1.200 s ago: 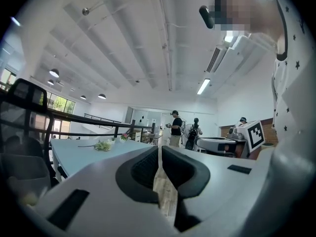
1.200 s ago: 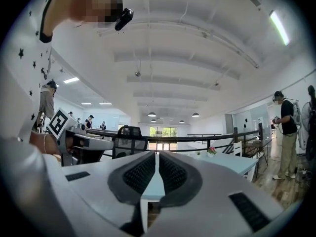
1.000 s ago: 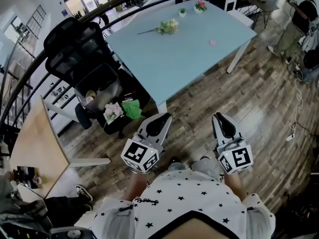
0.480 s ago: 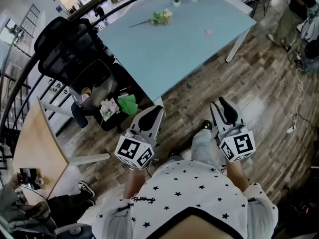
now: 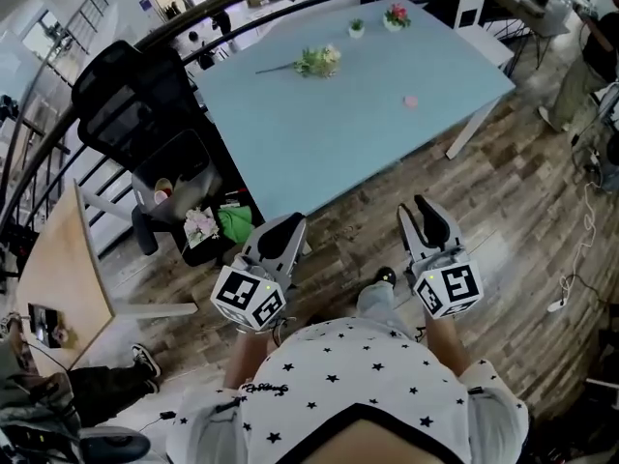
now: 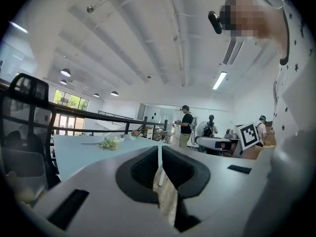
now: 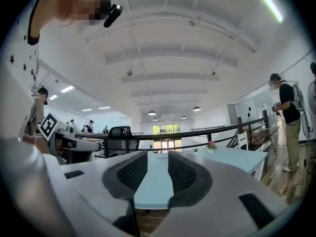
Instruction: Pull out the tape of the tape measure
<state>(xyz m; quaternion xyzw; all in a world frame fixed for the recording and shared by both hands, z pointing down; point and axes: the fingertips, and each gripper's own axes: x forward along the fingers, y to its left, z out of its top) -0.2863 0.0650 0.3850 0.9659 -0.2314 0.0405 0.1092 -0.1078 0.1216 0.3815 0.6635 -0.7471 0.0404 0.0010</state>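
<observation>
No tape measure shows plainly in any view. A small pink object (image 5: 411,100) lies on the light blue table (image 5: 338,143); what it is I cannot tell. My left gripper (image 5: 287,225) is held low in front of the body, short of the table's near edge, jaws shut with nothing between them (image 6: 160,149). My right gripper (image 5: 423,206) hangs level with it over the wooden floor. Its jaws are opening, with a clear gap and nothing between them (image 7: 158,157). Both grippers point toward the table.
A flower bunch (image 5: 319,61) and two small flower pots (image 5: 356,27) stand on the table's far part. A black office chair (image 5: 145,104) with clutter is at the left, a wooden table (image 5: 53,278) beyond it. A person (image 5: 600,56) stands far right.
The table has come nearer in the head view and both grippers have shifted slightly left and forward. The right jaws have parted; the left stay shut.
</observation>
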